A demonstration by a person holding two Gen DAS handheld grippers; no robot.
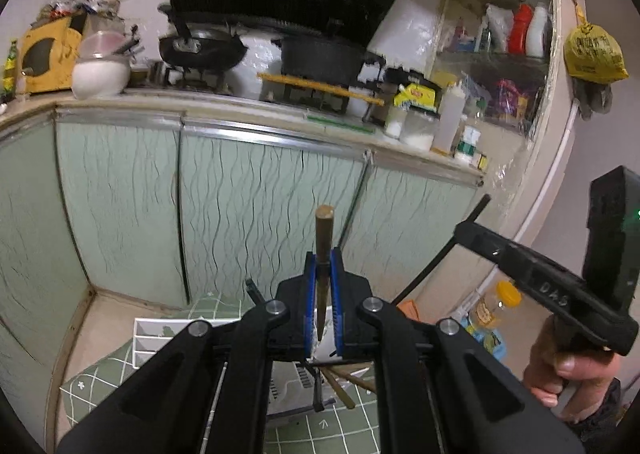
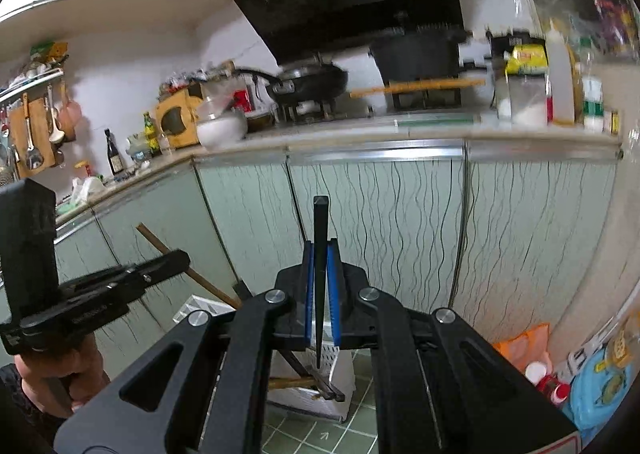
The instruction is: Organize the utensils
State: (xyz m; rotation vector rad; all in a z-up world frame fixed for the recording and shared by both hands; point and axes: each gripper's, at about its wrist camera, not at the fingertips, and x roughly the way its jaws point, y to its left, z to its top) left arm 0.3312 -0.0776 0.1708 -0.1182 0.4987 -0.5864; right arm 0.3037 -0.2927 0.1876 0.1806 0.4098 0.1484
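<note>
My left gripper is shut on a brown wooden chopstick that stands upright between its blue pads. To its right, a hand carries my right gripper with a black chopstick slanting through it. In the right wrist view, the right gripper is shut on that black chopstick, also upright. The left gripper with its brown chopstick is at the left. Under both grippers a white utensil organizer rests on a green checked mat, with several chopsticks lying in it.
Pale green cabinet doors stand close ahead under a counter with a wok, a pot and bottles. On the floor at the right are an orange bag, a blue pack and a yellow-lidded jar.
</note>
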